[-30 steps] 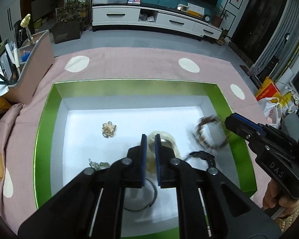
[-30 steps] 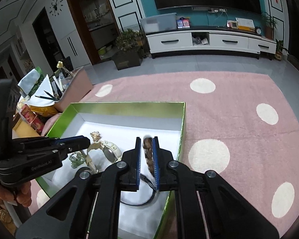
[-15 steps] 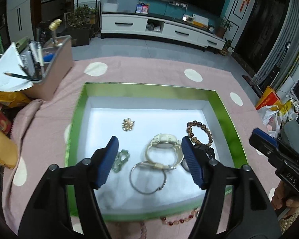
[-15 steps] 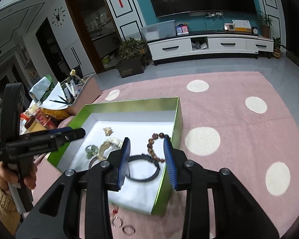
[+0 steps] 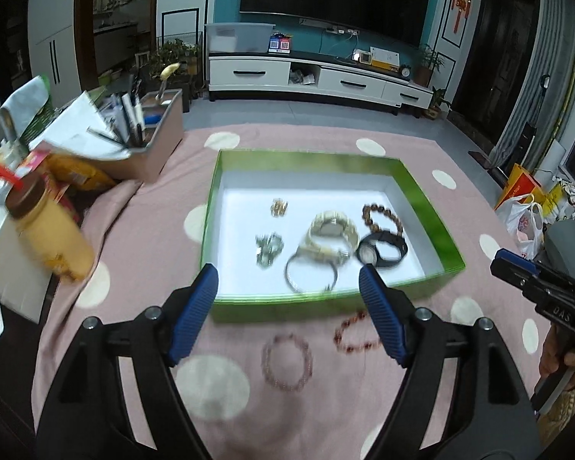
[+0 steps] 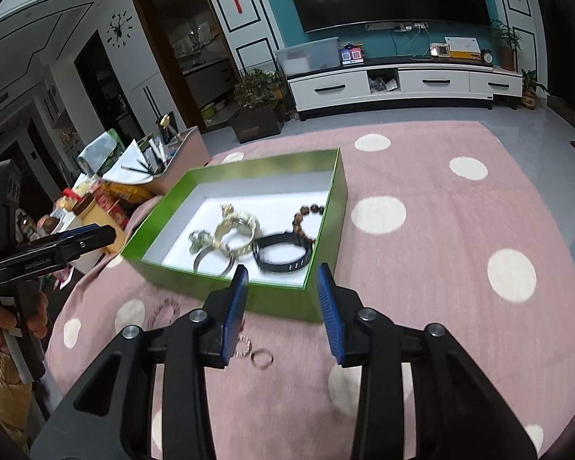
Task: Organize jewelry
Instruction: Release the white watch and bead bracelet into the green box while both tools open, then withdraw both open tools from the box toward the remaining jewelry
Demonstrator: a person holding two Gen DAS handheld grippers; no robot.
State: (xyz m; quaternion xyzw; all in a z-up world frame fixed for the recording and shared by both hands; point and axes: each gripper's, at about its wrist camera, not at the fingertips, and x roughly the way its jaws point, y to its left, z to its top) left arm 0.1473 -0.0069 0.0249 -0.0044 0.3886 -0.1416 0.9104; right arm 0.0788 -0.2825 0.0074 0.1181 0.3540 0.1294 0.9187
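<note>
both grippers' jaws newly apart, empty

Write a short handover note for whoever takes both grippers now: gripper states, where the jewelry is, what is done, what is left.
Left gripper: open, empty, jaws just opened wider.
Right gripper: open, empty.
In the green box: gold watch, black watch, bangle, brown beads, two small pieces.
Left on the cloth, in front of the box: red bracelet, pink bracelet, ring.
Next, probably: box those.

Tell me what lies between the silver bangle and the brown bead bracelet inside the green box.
In the left wrist view, the cream-gold watch and the black watch lie between the silver bangle and the brown bead bracelet.
</note>
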